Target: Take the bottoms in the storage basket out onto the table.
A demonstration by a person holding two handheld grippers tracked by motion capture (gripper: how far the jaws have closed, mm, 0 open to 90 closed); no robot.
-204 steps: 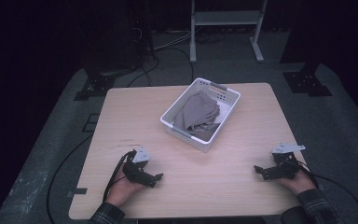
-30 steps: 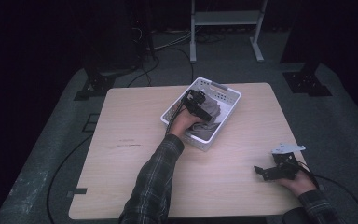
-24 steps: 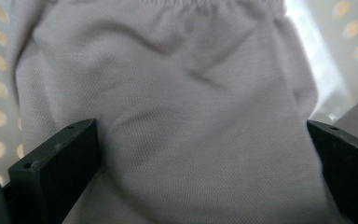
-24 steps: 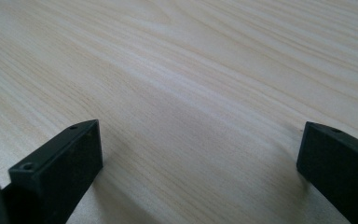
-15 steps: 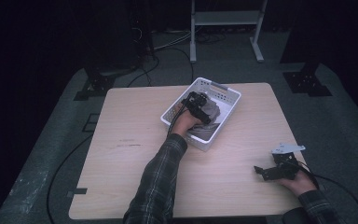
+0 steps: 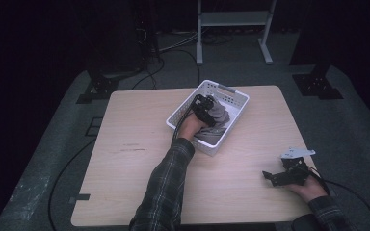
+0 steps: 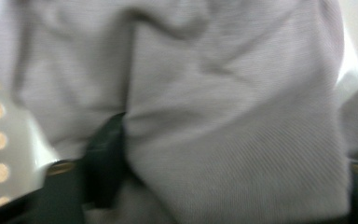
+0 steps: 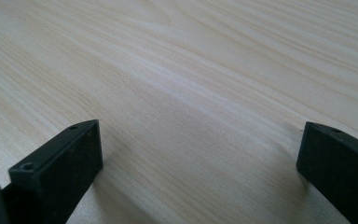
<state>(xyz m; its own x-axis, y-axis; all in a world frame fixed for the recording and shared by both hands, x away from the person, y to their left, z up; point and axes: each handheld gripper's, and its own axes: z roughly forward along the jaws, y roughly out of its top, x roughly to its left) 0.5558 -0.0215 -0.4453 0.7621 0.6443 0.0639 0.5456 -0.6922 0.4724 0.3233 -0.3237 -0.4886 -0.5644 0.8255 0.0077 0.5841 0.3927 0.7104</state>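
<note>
I've got the L gripper point(image 6: 211, 111) down in the white basket point(image 6: 233, 97) mid-table, jaws just closing w/ a fold of the grey cloth point(image 7: 223, 116) between them. R gripper point(image 8: 200, 163) rests on the table point(image 6: 130, 139) near-right, jaws wide, nothing held.

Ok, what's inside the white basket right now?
A crumpled grey cloth fills the basket, with the left gripper pushed into it, jaws just closing around a fold. Anything beneath the cloth is covered.
</note>
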